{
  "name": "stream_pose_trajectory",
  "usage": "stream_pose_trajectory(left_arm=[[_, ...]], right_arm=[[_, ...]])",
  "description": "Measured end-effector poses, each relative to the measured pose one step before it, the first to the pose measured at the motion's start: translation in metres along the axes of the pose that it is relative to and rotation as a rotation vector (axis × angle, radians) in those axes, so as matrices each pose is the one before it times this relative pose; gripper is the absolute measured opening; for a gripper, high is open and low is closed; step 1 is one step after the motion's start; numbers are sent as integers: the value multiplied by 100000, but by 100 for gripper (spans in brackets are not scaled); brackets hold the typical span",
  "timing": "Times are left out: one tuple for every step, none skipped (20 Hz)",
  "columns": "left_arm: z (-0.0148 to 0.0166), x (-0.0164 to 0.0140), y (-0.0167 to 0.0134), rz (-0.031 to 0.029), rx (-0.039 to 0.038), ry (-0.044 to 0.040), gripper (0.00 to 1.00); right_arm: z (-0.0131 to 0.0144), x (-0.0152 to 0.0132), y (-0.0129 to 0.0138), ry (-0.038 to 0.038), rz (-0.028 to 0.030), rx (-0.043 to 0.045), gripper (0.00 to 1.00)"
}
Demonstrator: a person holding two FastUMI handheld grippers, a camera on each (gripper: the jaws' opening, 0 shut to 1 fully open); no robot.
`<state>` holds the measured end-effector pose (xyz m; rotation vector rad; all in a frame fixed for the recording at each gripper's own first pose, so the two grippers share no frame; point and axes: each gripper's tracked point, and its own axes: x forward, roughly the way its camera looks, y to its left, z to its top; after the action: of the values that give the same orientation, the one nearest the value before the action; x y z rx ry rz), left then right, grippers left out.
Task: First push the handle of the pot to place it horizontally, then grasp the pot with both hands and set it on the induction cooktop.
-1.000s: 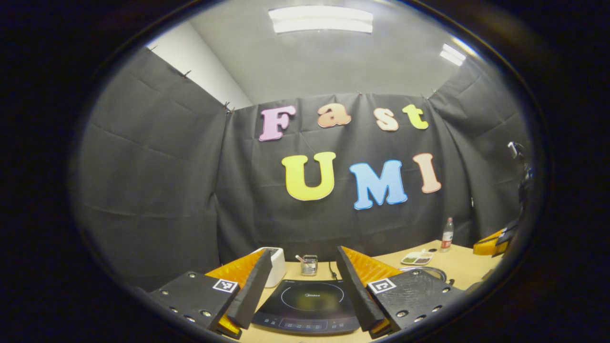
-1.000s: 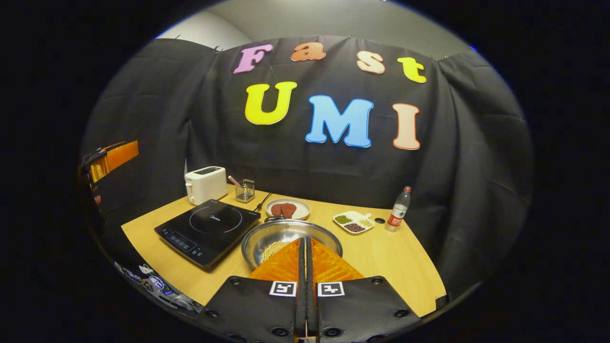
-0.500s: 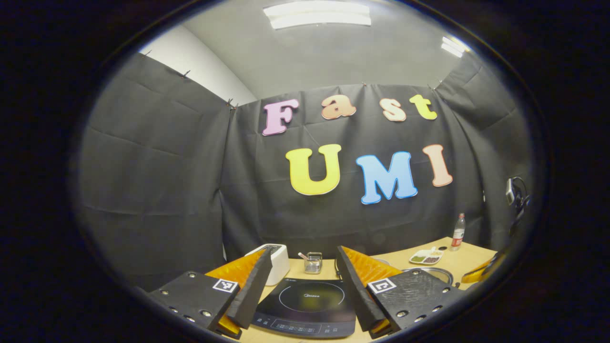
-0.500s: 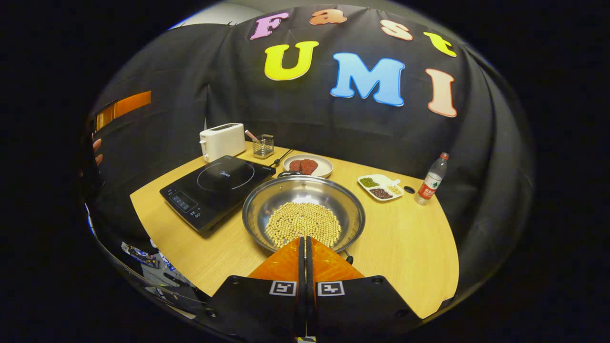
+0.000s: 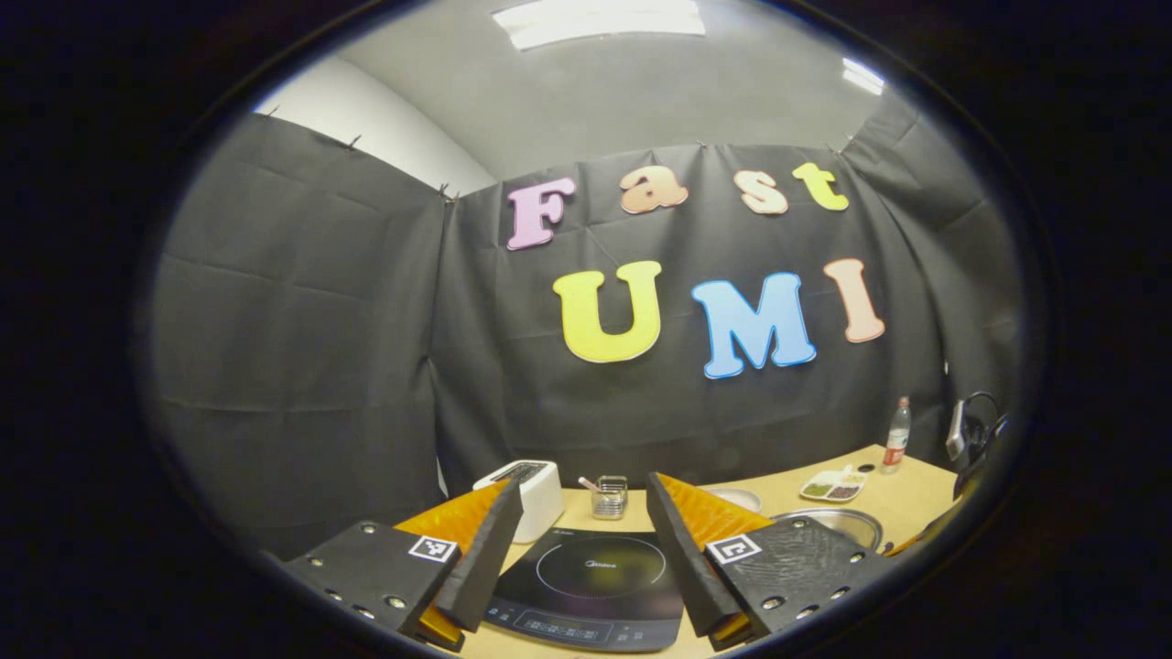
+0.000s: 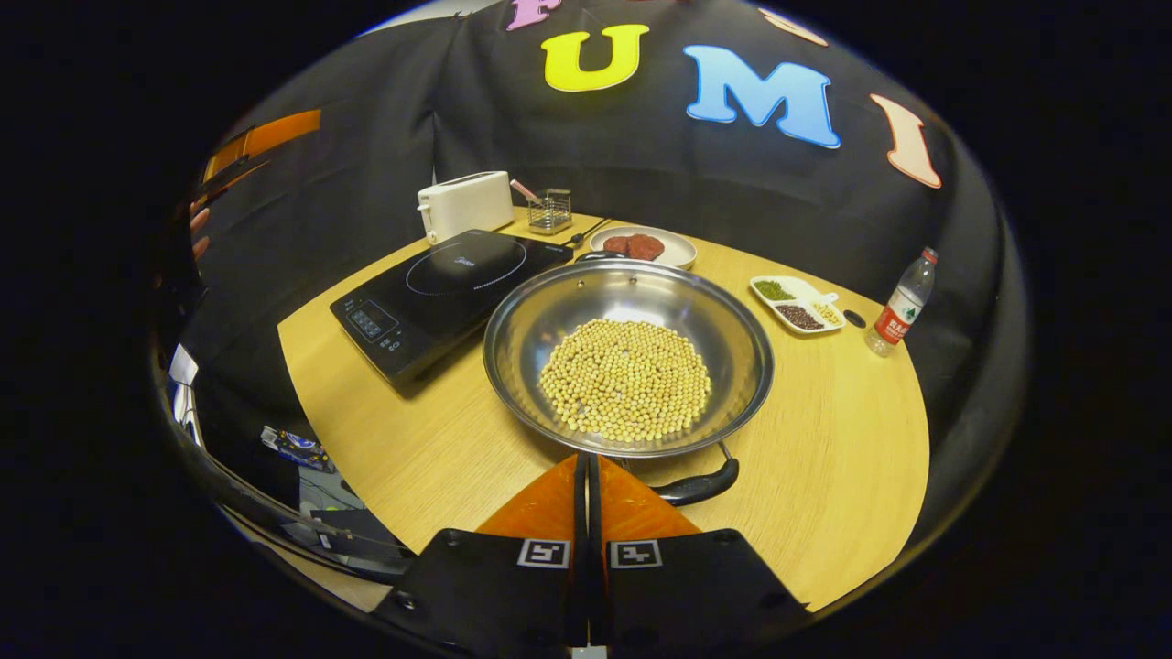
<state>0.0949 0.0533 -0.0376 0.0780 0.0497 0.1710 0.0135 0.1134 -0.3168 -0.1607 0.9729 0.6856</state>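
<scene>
- The bench carries everything, and nothing of the task looks done yet: the pot has not reached the cooktop.
- The induction cooktop lies bare at the left, just beside the pot, its ring free to take it.
- The pot, a wide steel pan holding a layer of pale beans, rests on the bench in the middle.
- Its near handle points out towards the camera at the pan's lower rim, so by my reading the push that sets it crosswise is the step in hand.
- The right hand-held gripper has its fingers pressed together, tip just at the rim beside that handle; contact I cannot tell.
- The left hand-held gripper is spread wide and holds nothing, above the cooktop's near edge, well apart from the pot.
- Left to do: the push, the two-handed grasp, the transfer.
</scene>
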Motion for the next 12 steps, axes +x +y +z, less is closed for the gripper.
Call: stream_pose_trajectory(left_arm=[[-239,-15,-12,646,45,313,80],[-47,73,56,600,-121,127,80],[-11,104,-115,495,-102,137,80],[83,62,-66,363,128,17,80],[-16,157,22,309,356,-268,80],[110,11,-26,262,466,-144,80],[-35,-9,-13,311,435,-28,80],[-10,11,-80,161,178,167,80],[-152,72,-90,46,23,259,80],[-90,27,-85,31,45,293,80],[-189,-15,24,-19,89,339,81],[-27,105,-116,-94,116,175,81]], right_arm=[[-318,285,114,1667,965,58,2],[-163,321,38,1590,674,-243,2],[-194,376,-230,1461,279,-234,5],[-168,236,-127,1392,73,139,2],[-170,263,-283,1362,-432,264,2],[-217,352,-311,1417,-864,249,2],[-205,192,-421,1427,-794,259,2],[-65,190,-70,984,705,955,2],[-110,-6,76,508,781,1239,2],[52,1,-82,268,217,904,2],[-190,27,-166,95,-255,205,2],[53,-75,-307,-32,-642,-162,2]])
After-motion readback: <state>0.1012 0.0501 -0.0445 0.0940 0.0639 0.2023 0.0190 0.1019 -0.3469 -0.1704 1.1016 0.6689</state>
